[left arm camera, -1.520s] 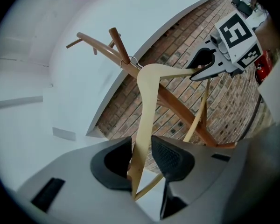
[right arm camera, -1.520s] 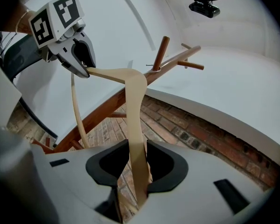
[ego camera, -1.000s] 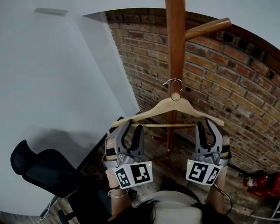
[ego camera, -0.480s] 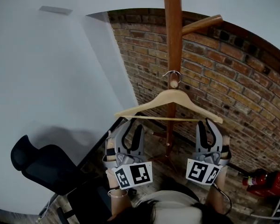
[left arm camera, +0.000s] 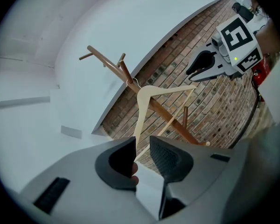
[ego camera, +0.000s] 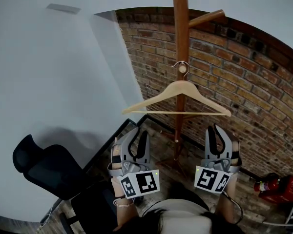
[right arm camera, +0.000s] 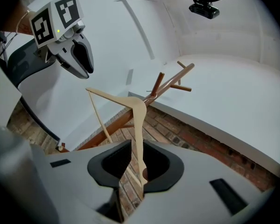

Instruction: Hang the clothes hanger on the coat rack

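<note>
the wooden hanger (ego camera: pixel 183 87) hangs on the coat rack (ego camera: pixel 180 33), clear of both my grippers. my left gripper (ego camera: pixel 138 133) is closing on nothing, and my right gripper (ego camera: pixel 217 130) gapes empty. the hanger looks light, stiff and smooth, so i'd grip it at the shoulder ends.

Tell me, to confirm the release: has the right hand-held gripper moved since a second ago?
Yes. The right hand-held gripper has pulled back from the coat rack and now sits below the hanger.
</note>
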Tool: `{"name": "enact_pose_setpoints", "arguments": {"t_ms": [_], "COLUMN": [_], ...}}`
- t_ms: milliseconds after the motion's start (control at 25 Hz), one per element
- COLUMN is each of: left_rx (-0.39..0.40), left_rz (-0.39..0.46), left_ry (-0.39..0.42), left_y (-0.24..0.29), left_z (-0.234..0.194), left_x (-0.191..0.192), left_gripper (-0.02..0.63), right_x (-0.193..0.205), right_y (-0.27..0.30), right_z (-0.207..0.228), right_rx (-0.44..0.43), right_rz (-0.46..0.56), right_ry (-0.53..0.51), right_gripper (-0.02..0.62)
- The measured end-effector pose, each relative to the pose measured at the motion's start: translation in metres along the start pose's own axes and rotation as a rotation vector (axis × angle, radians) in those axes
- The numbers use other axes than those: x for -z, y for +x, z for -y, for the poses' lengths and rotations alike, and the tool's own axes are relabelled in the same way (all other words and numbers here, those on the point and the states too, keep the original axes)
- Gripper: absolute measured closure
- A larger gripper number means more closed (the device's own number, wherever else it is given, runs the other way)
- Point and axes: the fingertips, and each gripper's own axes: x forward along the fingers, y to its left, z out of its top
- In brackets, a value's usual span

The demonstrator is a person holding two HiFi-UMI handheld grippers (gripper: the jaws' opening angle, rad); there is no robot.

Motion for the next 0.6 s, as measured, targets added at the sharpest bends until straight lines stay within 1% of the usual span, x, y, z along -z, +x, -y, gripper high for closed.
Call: {"name": "enact_pose_setpoints", "arguments": {"t_ms": [600], "left_rx": [0.007], "left_rz": [0.011], "left_ry": [0.0], "left_y": [-0.072], "left_z": [0.006], "left_x": [-0.002], "left_gripper": [0.537], "right_x": [-0.02], "right_y": [-0.063], "right_z": [-0.014], "right_rx": [-0.007], "right_rz": [-0.001], "right_ry": [0.005], "right_gripper": [0.525]}}
